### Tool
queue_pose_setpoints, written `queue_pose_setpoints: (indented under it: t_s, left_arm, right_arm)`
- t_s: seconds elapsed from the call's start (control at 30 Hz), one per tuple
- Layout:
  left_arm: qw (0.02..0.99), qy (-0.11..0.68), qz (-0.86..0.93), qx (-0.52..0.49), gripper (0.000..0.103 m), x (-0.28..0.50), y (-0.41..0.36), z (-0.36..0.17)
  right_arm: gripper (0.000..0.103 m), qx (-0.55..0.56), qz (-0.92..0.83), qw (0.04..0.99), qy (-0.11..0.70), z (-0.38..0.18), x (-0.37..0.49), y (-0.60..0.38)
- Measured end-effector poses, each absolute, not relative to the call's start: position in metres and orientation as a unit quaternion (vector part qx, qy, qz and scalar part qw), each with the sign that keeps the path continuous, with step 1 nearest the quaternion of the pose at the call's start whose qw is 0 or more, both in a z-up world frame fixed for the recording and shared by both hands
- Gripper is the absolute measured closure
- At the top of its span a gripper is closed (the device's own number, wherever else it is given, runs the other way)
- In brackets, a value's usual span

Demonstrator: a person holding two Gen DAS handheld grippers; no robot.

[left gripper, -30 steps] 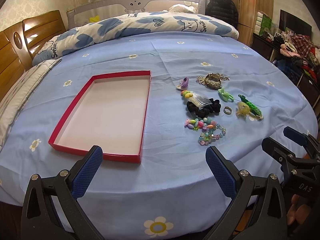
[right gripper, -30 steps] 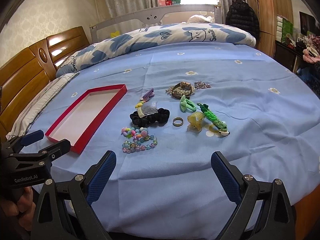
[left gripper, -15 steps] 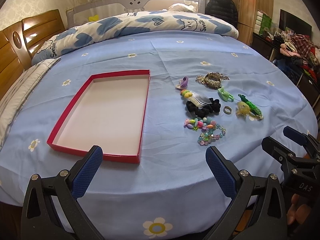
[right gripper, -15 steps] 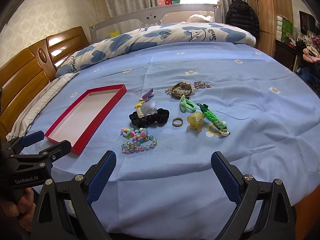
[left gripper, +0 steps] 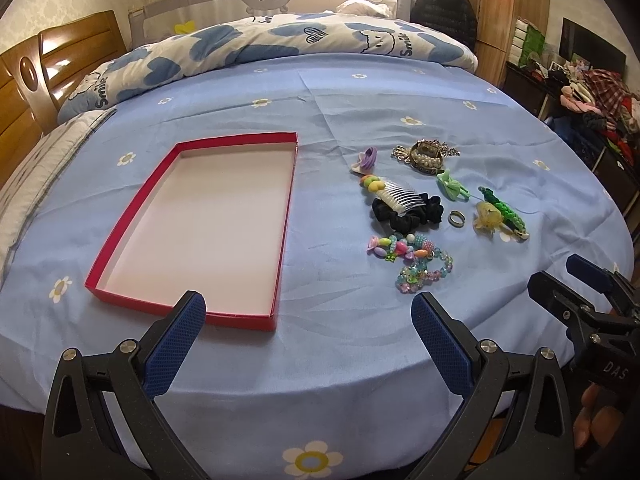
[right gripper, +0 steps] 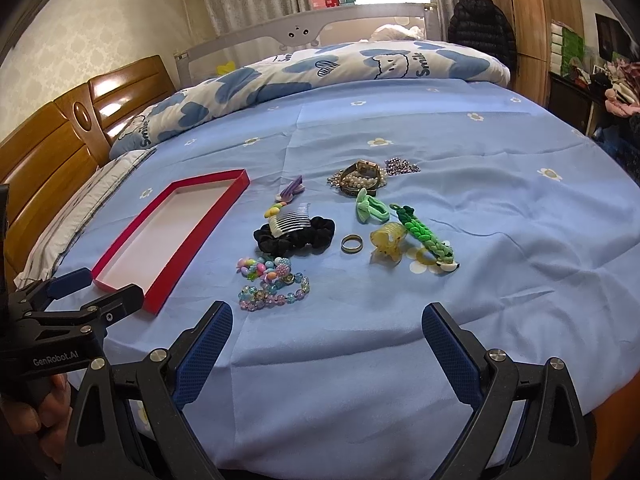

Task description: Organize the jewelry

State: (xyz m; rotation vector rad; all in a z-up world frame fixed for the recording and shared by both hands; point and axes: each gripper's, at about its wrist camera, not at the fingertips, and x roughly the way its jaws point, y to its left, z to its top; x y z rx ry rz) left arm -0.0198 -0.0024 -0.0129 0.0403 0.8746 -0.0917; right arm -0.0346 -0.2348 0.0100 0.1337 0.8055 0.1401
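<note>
Both grippers, left (left gripper: 308,320) and right (right gripper: 327,334), hang wide open and empty over the near edge of the bed (left gripper: 360,96), with bare blue sheet ahead. The jewelry (right gripper: 344,228) lies clustered mid-bed: beads (right gripper: 274,284), a black scrunchie (right gripper: 296,236) under a comb (right gripper: 290,222), a ring (right gripper: 352,243), a green braid (right gripper: 424,234). The shallow red box (left gripper: 192,224) sits empty to its left, well apart. A rumpled quilt (left gripper: 280,44) banks the far side

The left tongs (left gripper: 308,334) are held with the fingers spread wide at the lower edge of the frame, and nothing is gripped. The right tongs (right gripper: 327,346) are spread wide too and hold nothing. A hand (right gripper: 38,404) is seen at the lower left.
</note>
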Motion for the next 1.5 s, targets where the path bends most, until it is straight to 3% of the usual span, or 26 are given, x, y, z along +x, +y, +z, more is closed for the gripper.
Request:
queue_pose_setpoints:
  t_s: [1.0, 1.37, 1.5]
  left_arm:
    - [0.876, 0.473, -0.094, 0.007, 0.000, 0.086, -0.020, -0.009]
    - [0.861, 0.496, -0.113, 0.012, 0.002, 0.151, -0.040, -0.021]
    - [0.851, 0.509, -0.124, 0.014, 0.012, 0.174, -0.050, -0.031]
  right_arm:
    - [0.008, 0.116, 0.085, 0.904, 0.402, 0.018, 0.059, -0.273]
    - [0.026, 0.109, 0.084, 0.878, 0.459, 0.000, 0.142, -0.280]
    - [0.031, 0.101, 0.087, 0.873, 0.469, -0.007, 0.167, -0.279]
